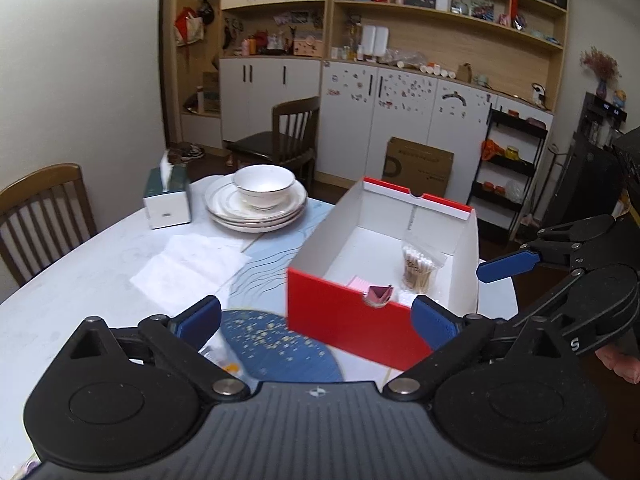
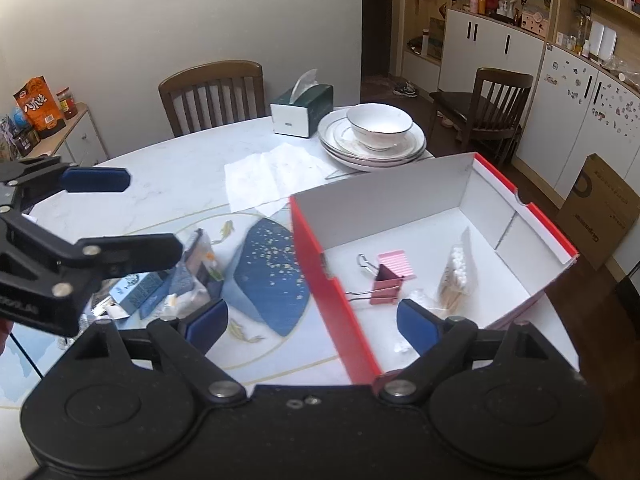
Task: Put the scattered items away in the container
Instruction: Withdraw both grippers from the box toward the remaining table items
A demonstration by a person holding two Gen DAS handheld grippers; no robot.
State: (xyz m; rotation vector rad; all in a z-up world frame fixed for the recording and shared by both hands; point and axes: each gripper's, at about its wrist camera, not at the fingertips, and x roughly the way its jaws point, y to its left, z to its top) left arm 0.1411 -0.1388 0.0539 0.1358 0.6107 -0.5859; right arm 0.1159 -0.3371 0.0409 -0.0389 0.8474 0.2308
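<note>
Red box point(image 2: 436, 240) sits open at the table's right edge; inside lie a pink binder clip point(image 2: 386, 284), a pink pad point(image 2: 396, 263) and a bag of cotton swabs point(image 2: 456, 276). Scattered packets point(image 2: 168, 284) lie in a heap left of the box, near side.

Left gripper point(image 1: 316, 318) spread wide, nothing between its jaws. Right gripper point(image 2: 312, 324) likewise spread and empty, straddling the box's near wall.

Risk, as I judge it: a finger catches that wall and shoves the box off the edge.

Far side: tissue box point(image 2: 302, 114), stacked plates point(image 2: 372, 148) with bowl point(image 2: 379, 124), loose paper point(image 2: 272, 176). Well clear of the pile.
</note>
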